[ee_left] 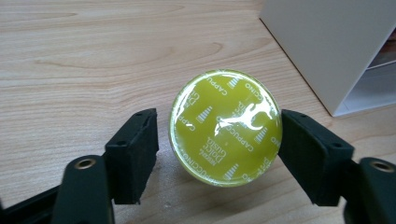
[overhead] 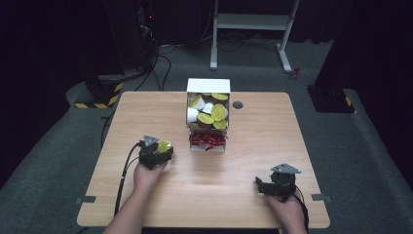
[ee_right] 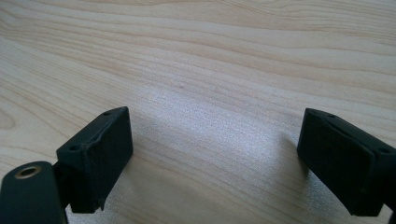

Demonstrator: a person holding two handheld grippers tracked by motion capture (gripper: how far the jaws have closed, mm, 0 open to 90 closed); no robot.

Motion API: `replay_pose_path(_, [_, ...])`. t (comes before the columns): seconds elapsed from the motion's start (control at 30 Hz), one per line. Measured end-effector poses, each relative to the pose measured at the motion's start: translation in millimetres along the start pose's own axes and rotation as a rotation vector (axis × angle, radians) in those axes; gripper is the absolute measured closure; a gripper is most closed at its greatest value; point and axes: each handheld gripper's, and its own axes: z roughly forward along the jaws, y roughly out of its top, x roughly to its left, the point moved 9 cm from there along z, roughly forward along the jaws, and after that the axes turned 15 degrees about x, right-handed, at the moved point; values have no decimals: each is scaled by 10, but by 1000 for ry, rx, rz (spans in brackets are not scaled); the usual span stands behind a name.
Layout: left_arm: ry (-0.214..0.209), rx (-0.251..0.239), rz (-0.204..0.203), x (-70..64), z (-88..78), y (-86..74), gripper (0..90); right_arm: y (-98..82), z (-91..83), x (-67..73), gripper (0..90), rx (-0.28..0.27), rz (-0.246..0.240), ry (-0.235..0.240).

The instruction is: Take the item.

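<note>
One green-lidded coffee capsule (ee_left: 225,127) sits between the left gripper (overhead: 157,152) jaws – right jaw touching its rim, left jaw just off it, so not quite pinched; lid reads "CAPPUCCINO". It's on the wooden table (overhead: 146,112), near the white box (overhead: 208,86) w/ more capsules inside. Right gripper (ee_right: 215,161) – jaws spread wide over bare wood, front-right, well apart from the box.
</note>
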Motion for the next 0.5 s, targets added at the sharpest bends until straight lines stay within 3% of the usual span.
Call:
replay_pose_path(0.2, [-9,-16,18,-17,-32,17,249,0,0,0,103,0,0,0])
replay_pose_path(0.5, [-48,-102,-11,-26,-216,133,204,0,0,0,103,0,0,0])
